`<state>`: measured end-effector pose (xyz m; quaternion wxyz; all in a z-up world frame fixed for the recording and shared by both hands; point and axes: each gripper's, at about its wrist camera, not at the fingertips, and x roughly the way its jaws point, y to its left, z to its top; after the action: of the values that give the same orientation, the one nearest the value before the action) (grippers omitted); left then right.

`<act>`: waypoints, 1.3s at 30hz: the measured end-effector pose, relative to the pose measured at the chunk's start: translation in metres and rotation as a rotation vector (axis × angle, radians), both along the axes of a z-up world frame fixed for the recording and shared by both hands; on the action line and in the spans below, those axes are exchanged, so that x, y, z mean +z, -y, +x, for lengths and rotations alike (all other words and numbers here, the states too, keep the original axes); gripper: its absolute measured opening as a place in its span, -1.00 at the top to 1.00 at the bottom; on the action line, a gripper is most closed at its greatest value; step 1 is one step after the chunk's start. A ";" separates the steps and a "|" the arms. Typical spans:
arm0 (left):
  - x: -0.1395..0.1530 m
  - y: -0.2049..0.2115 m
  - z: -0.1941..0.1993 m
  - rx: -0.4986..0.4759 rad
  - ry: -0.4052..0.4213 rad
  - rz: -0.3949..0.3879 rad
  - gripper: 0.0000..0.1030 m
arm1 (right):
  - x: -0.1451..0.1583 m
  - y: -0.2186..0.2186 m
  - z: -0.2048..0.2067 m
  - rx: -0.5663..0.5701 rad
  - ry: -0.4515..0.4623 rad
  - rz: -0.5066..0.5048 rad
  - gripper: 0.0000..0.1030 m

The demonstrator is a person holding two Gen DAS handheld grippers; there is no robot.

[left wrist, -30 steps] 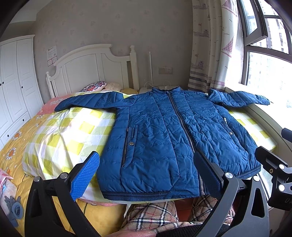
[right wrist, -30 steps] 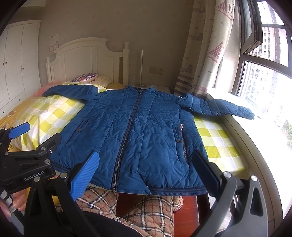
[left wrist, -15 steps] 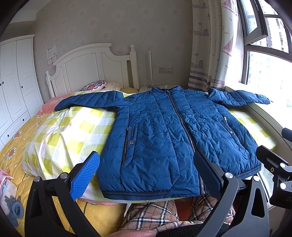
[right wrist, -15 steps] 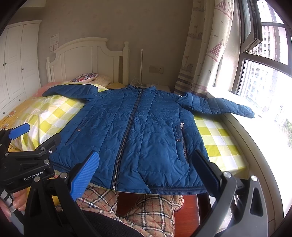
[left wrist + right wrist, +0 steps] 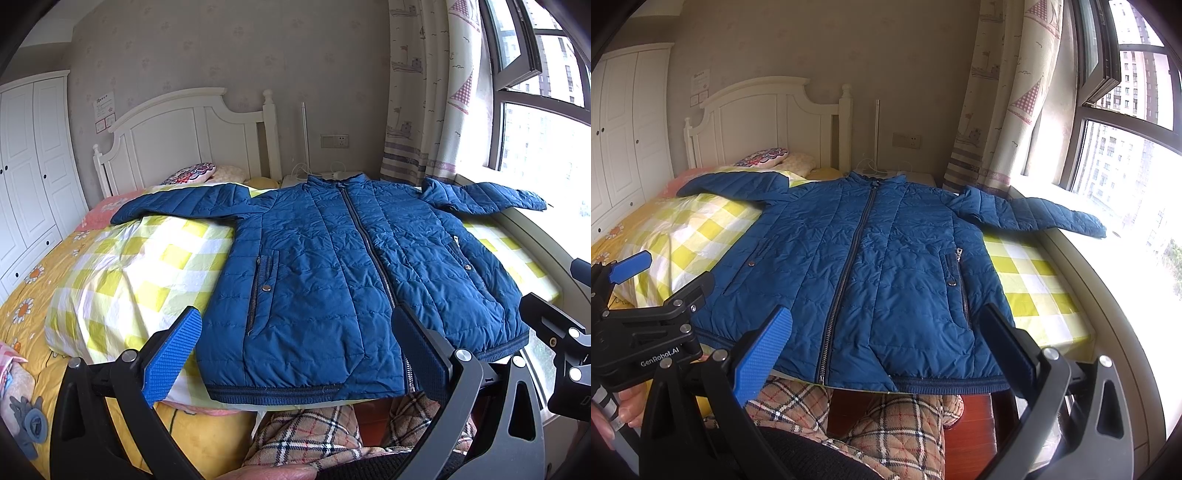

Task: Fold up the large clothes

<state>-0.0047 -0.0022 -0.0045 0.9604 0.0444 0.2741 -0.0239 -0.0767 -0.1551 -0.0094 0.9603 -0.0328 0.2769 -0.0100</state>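
On the far left stands a white wardrobe [image 5: 29, 166]. Next to it is the bed [image 5: 48, 295] with its white headboard [image 5: 184, 133] and a yellow and white checked blanket [image 5: 147, 266]. A flowery pillow [image 5: 190, 172] lies near the headboard.

The left claw [image 5: 301, 350] hangs just in front of the bed's near edge. Its two fingers are spread wide and hold nothing. One finger has a blue pad [image 5: 171, 356].

The big blue jacket [image 5: 332, 280] lies flat on the blanket, front side up and zipped shut. Both sleeves are stretched out to the sides. Its bottom hem lies at the near edge of the bed, between the left claw's fingers in that view.

Below the hem you can see a person's legs in plaid pants [image 5: 886, 424].

The right claw [image 5: 886, 350] is also spread wide and holds nothing. It hangs in front of the hem too.

On the right are a curtain [image 5: 1004, 110] and a bright window [image 5: 1126, 147]. One sleeve reaches toward the window ledge.
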 end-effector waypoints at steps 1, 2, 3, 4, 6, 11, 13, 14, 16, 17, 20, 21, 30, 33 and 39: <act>0.000 0.000 0.000 0.000 0.000 0.000 -0.91 | 0.000 0.000 0.000 0.000 0.000 0.000 -0.96; 0.000 0.000 0.000 0.000 0.001 0.001 -0.91 | 0.000 0.000 0.000 0.000 0.000 0.000 -0.96; 0.000 0.000 0.000 0.001 0.001 0.000 -0.91 | 0.000 0.000 0.000 0.000 0.000 0.001 -0.95; 0.000 0.000 0.000 0.001 0.000 0.000 -0.91 | 0.000 0.000 0.000 0.000 0.000 0.001 -0.95; 0.000 0.000 0.000 0.001 -0.001 0.000 -0.91 | 0.000 0.000 0.000 0.001 0.000 0.000 -0.95; -0.001 0.000 -0.001 0.000 -0.002 0.000 -0.91 | -0.002 0.001 0.000 0.000 -0.002 0.002 -0.96; -0.001 0.000 -0.001 0.000 -0.002 0.000 -0.91 | -0.004 0.001 0.000 0.001 -0.003 0.004 -0.95; -0.002 -0.001 -0.001 0.000 -0.003 0.000 -0.91 | -0.005 0.000 0.000 0.002 -0.004 0.004 -0.95; -0.005 -0.001 -0.001 -0.002 -0.008 0.001 -0.91 | -0.007 0.000 0.002 0.008 -0.005 0.006 -0.95; -0.006 -0.001 0.001 -0.003 -0.010 0.004 -0.91 | -0.008 -0.001 0.004 0.011 -0.003 0.002 -0.95; -0.013 0.001 0.020 -0.027 -0.039 -0.001 -0.91 | -0.013 0.002 0.021 0.020 0.006 0.006 -0.96; -0.017 0.001 0.034 -0.040 -0.062 -0.010 -0.91 | -0.017 0.004 0.032 0.013 -0.012 0.008 -0.95; -0.069 0.003 0.234 0.015 -0.214 0.058 -0.91 | -0.052 0.077 0.182 -0.154 -0.119 0.079 -0.95; -0.082 0.002 0.291 0.036 -0.236 0.133 -0.91 | -0.062 0.128 0.232 -0.239 -0.161 0.186 -0.95; -0.109 -0.015 0.361 0.076 -0.337 0.144 -0.91 | -0.083 0.249 0.305 -0.463 -0.141 0.406 -0.95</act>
<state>0.3565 0.0128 -0.1135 0.8953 0.0982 0.4337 0.0249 0.2281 -0.4043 -0.0927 0.8978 0.2230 0.3394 -0.1705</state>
